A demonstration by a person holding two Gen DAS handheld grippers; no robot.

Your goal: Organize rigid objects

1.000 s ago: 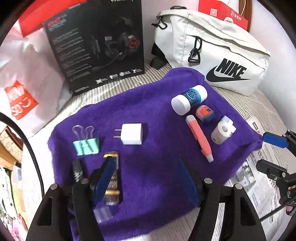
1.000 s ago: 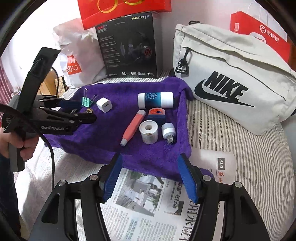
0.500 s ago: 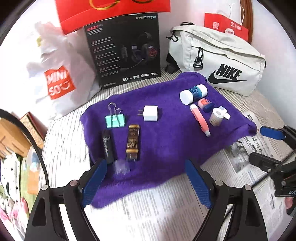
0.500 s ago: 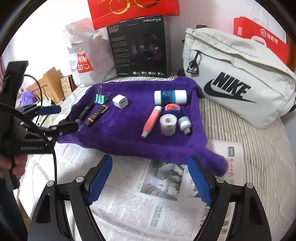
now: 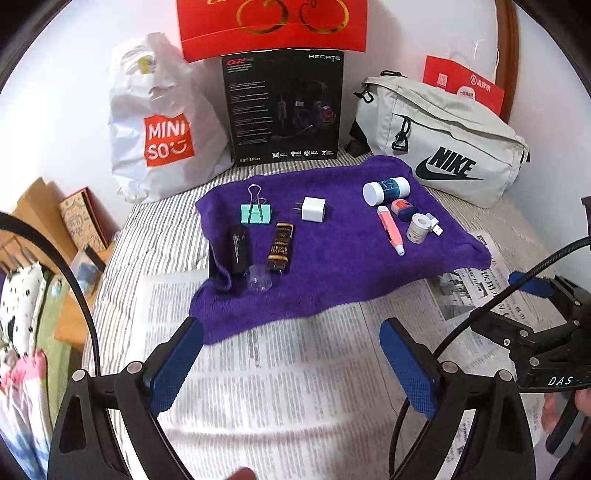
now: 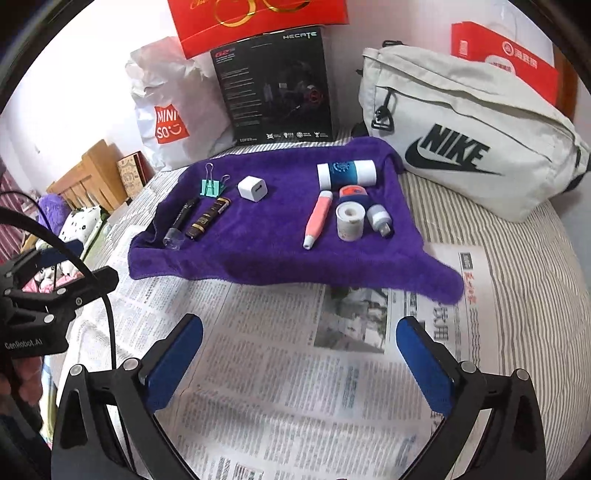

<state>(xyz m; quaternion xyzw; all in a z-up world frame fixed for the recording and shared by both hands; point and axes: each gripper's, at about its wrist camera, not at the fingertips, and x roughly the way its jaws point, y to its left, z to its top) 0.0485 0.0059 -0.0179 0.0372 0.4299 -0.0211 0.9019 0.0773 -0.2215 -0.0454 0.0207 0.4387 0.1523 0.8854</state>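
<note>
A purple towel (image 5: 332,273) (image 6: 258,254) lies on the bed. On its left lie a green binder clip (image 5: 255,213), a white charger (image 5: 314,209), a black pen with a clear cap (image 5: 238,251) and a brown tube (image 5: 280,246). On its right lie a white and blue bottle (image 5: 386,190), a pink pen (image 5: 390,229), a small orange and blue item (image 5: 402,207), a white tape roll (image 5: 417,228) and a USB plug (image 6: 380,218). My left gripper (image 5: 291,363) is open and empty, over newspaper in front of the towel. My right gripper (image 6: 301,363) is open and empty, also over newspaper.
Newspaper (image 6: 295,369) covers the striped bed in front of the towel. Behind the towel stand a black headset box (image 5: 282,110), a white Miniso bag (image 5: 159,125), a red box (image 5: 273,26) and a grey Nike bag (image 5: 443,147). A wooden shelf (image 5: 33,206) is at the left.
Both grippers have pulled back and up from the towel, now over the newspaper. The left gripper has let go of the brown tube, which lies on the towel beside the black pen.
</note>
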